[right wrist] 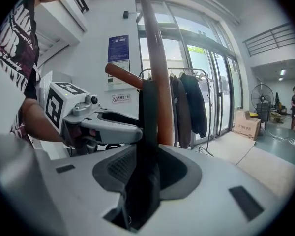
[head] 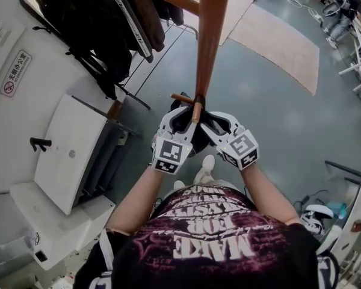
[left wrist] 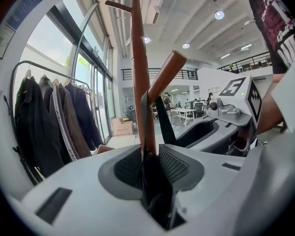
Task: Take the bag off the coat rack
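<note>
A wooden coat rack pole rises in front of me, with a short upturned peg low on it. A black bag hangs from that peg by its black strap. My left gripper is at the peg's left and my right gripper at its right, almost facing each other. In the left gripper view the left gripper pinches dark strap fabric just below the peg. The right gripper is likewise shut on the strap, which runs up over the peg.
A clothes rail with dark jackets stands at the back left. A white cabinet is at the left, close to my arm. A beige mat lies beyond the pole. A person sits at far right, and white furniture at lower right.
</note>
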Demonstrator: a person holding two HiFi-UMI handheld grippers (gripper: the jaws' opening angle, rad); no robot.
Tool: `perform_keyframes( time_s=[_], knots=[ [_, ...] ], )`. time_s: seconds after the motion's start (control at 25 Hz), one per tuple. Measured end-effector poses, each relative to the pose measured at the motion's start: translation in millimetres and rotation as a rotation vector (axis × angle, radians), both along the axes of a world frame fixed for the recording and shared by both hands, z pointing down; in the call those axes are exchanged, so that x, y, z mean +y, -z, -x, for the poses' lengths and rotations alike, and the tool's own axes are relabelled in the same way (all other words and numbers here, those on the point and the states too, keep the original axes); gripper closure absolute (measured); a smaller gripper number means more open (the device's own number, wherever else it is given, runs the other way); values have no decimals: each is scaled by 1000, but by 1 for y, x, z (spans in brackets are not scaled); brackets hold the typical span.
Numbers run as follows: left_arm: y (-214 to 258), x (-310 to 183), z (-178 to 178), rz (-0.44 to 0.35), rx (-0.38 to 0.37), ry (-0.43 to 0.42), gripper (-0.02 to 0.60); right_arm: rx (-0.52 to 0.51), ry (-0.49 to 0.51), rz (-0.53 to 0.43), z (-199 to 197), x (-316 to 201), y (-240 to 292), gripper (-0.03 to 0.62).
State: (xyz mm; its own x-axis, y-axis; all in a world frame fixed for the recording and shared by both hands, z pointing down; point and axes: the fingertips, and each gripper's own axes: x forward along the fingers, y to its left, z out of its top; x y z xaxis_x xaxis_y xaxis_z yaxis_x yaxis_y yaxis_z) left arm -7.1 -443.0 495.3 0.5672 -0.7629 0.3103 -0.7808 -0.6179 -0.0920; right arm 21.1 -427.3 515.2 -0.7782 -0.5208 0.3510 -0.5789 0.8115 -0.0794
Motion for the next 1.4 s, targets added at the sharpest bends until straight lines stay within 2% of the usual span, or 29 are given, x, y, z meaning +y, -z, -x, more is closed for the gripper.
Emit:
perform_keyframes(
  time_s=[0.16,0.24,0.44,0.6,1.04,1.4],
  knots=[
    [-1,-5,2,-17,-24,28,528,-6,-21,-5,1,-6,0,488],
    [0,-7,3,-27,-27,33,538,5,-25,-16,1,-8,0,514],
    [0,-12,7,-29,11,66,550,39,-47,-65,1,-10,1,528],
    [3,-8,13,1,59,104,561,8,-79,-77,-1,-4,6,582],
    [15,12,19,43,97,85,574,-85,-145,4,-17,5,18,588],
    [54,29,18,18,145,60,574,-114,-132,-40,-20,21,52,588]
  ],
)
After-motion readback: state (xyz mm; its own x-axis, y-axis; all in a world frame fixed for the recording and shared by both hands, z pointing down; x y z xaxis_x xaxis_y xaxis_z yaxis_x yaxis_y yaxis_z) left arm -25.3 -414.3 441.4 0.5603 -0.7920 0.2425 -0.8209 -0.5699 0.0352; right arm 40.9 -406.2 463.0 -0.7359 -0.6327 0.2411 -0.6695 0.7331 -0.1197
